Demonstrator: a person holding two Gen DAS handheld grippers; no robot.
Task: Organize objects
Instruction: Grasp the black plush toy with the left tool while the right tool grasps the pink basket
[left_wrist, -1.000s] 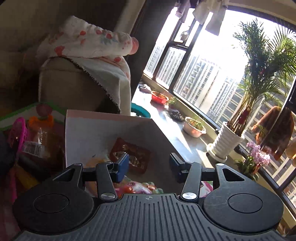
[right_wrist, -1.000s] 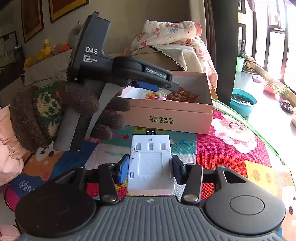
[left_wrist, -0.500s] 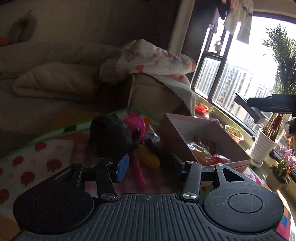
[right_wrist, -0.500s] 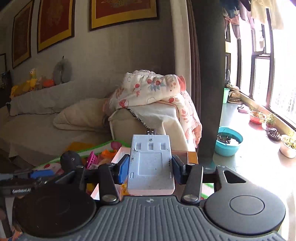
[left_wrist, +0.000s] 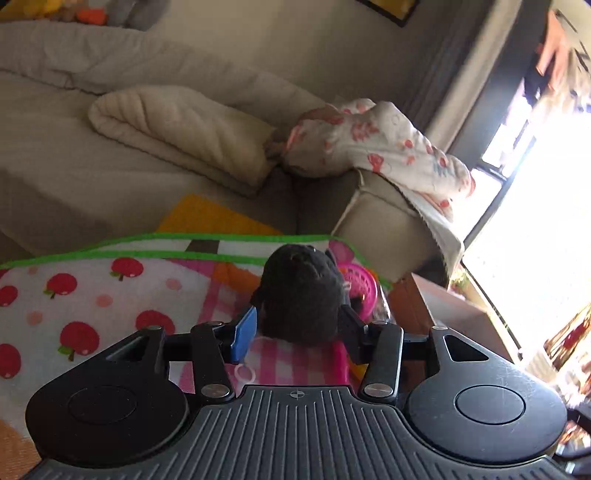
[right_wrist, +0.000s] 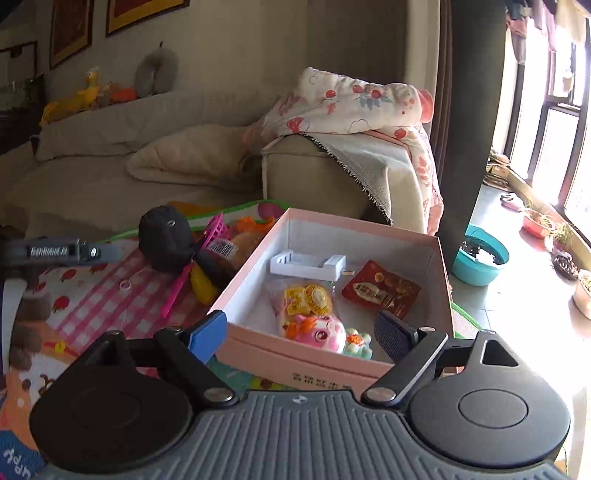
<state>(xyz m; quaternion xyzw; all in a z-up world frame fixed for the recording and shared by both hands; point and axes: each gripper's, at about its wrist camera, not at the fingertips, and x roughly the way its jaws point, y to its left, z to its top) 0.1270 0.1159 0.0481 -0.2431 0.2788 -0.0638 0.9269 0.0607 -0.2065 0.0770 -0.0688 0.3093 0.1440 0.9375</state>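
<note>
A pink cardboard box (right_wrist: 334, 360) sits on the play mat and holds a white plastic holder (right_wrist: 308, 265), a red snack packet (right_wrist: 380, 289) and a pink piggy toy pack (right_wrist: 314, 325). My right gripper (right_wrist: 301, 334) is open and empty over the box's near edge. My left gripper (left_wrist: 297, 334) is open, its fingers on either side of a black round plush (left_wrist: 301, 295), which also shows in the right wrist view (right_wrist: 166, 238). The left gripper's tip (right_wrist: 62, 253) shows at the left of the right wrist view.
A pink plastic racket (right_wrist: 192, 266), a bottle (right_wrist: 218, 258) and a yellow toy (right_wrist: 203, 284) lie left of the box. A beige sofa (right_wrist: 110, 177) with a floral blanket (right_wrist: 354, 107) stands behind. A teal basin (right_wrist: 480, 260) and plant pots lie by the window.
My right gripper has opened and let go of the white holder, which now lies in the box. My left gripper has swung from the box to the black plush.
</note>
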